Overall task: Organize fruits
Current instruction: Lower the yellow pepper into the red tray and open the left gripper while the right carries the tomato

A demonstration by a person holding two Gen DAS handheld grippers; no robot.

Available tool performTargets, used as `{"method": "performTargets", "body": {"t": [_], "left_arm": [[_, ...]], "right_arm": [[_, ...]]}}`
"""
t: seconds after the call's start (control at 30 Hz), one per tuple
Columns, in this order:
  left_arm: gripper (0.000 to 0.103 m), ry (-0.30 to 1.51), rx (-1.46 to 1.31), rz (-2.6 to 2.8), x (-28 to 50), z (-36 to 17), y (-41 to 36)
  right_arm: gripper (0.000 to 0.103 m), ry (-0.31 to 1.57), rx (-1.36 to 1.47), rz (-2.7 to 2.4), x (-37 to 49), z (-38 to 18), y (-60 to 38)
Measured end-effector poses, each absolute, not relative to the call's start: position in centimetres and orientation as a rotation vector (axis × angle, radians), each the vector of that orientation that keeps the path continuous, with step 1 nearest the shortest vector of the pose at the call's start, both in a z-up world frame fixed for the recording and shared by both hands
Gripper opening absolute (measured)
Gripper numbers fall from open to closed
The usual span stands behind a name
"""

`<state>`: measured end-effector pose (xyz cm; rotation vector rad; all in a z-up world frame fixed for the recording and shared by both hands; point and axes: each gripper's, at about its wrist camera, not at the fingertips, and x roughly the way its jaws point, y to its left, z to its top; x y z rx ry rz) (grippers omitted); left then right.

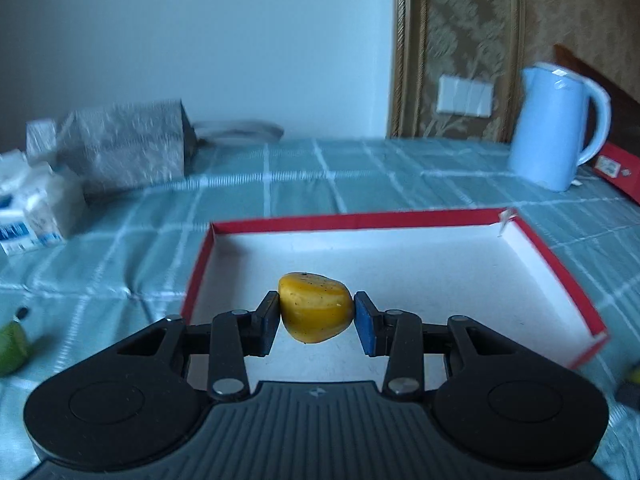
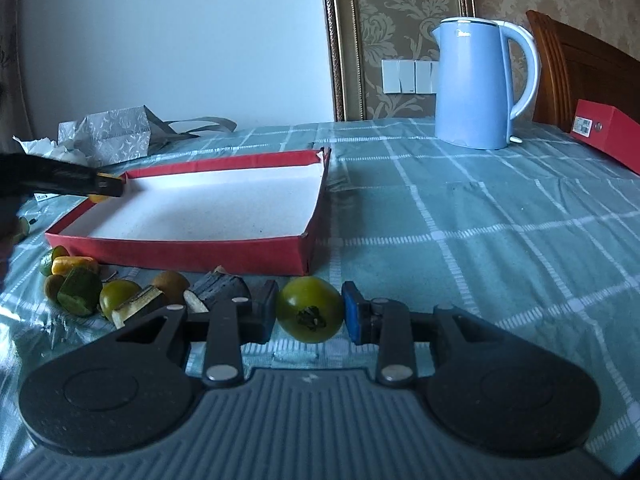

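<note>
My left gripper (image 1: pixel 316 312) is shut on a yellow fruit (image 1: pixel 314 307) and holds it above the near left part of a red box with a white inside (image 1: pixel 400 220). It also shows in the right wrist view (image 2: pixel 108 186) at the box's far left corner (image 2: pixel 312 216). My right gripper (image 2: pixel 309 311) is shut on a green tomato-like fruit (image 2: pixel 310 308), stem end facing the camera, just above the tablecloth in front of the box. A heap of green, yellow and brown fruit pieces (image 2: pixel 116 292) lies left of it.
A blue kettle (image 2: pixel 476 80) stands at the back right, also in the left wrist view (image 1: pixel 556 124). A red box (image 2: pixel 608 132) lies at the far right. A grey paper bag (image 1: pixel 124 140) and tissue packs (image 1: pixel 36 204) sit at the left. A green fruit (image 1: pixel 12 344) lies at the left edge.
</note>
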<state>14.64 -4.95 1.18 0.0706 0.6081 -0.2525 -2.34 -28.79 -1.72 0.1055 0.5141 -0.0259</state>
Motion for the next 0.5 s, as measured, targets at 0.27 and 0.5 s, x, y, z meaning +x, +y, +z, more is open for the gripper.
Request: {"method": "performTargets", "body": {"t": [0.27,0.5], "left_arm": [[0.039,0.662,0.096,-0.202,18.2,-0.8,-6.0],[0.043,0.682,0.104,-0.177,18.9,-1.0,-6.0]], "right_arm": [[0.032,0.526,0.086,-0.031,-2.1,-1.7,-28.5],[0.032,0.539,0.076,-0.028,-2.0,-1.8,-28.4]]}}
